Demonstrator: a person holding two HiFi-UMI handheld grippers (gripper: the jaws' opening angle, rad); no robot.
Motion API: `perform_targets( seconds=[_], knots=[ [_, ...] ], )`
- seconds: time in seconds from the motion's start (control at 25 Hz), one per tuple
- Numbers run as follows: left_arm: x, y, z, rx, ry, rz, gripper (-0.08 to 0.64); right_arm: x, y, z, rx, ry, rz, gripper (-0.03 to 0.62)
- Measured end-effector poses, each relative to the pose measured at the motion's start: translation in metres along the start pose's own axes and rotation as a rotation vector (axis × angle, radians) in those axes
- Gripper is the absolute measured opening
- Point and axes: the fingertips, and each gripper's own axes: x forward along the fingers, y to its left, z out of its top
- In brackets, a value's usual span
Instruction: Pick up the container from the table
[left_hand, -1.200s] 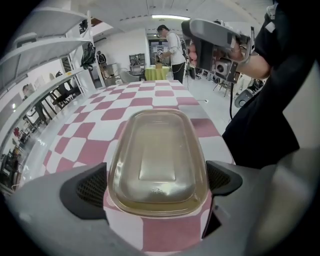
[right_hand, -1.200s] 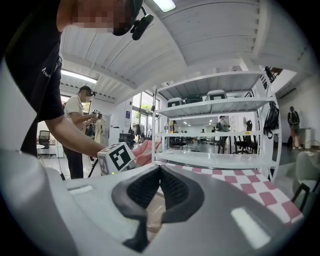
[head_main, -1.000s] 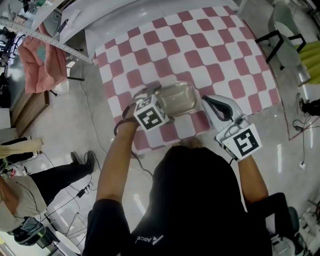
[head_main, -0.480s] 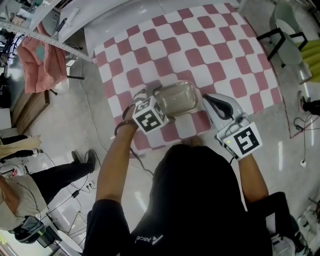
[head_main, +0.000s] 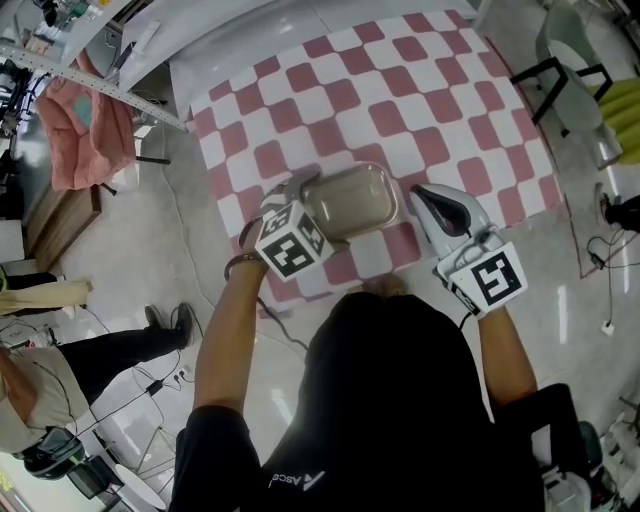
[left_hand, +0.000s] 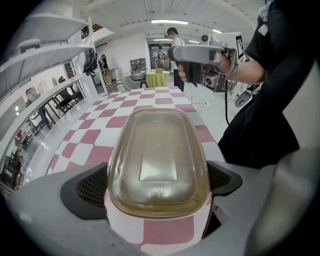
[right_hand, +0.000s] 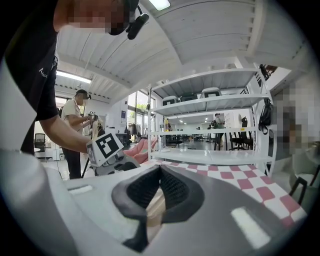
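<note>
The container (head_main: 352, 197) is a clear, brownish oblong tub with a lid, at the near edge of the pink-and-white checked table (head_main: 400, 90). My left gripper (head_main: 312, 208) reaches in from the left, and its jaws stand on either side of the tub's near end. In the left gripper view the container (left_hand: 157, 155) fills the gap between the two black pads (left_hand: 92, 187), both pressed against its sides. My right gripper (head_main: 422, 197) hangs just right of the tub, apart from it. In the right gripper view the right gripper (right_hand: 159, 187) has its pads closed together, holding nothing.
A dark chair (head_main: 560, 60) stands at the table's far right corner. A pink cloth (head_main: 90, 130) hangs on a rack to the left, and a person (head_main: 90, 355) stands on the floor at lower left. White shelves (right_hand: 210, 115) line the room beyond the table.
My left gripper's marker cube has shifted a little down and left, and the container now looks slightly tilted or raised. The right gripper has hardly moved.
</note>
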Motion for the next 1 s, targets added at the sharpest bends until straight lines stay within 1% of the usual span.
perform_targets(
  seconds=[0.28,0.52,0.76,1.0],
  knots=[
    [-0.034,-0.012,0.013,-0.002,-0.014,0.041,0.6,-0.014,0.008,0.01,0.004,-0.036,0.011,0.003],
    [-0.057,-0.027,0.026,0.007,-0.025,0.063,0.6,-0.03,0.016,0.014,0.04,-0.06,0.013,0.003],
    [-0.073,-0.033,0.037,0.011,-0.031,0.088,0.6,-0.039,0.022,0.022,0.022,-0.082,0.021,0.003],
    [-0.075,-0.038,0.039,0.006,-0.035,0.099,0.6,-0.042,0.03,0.023,-0.004,-0.081,0.036,0.003]
  ],
)
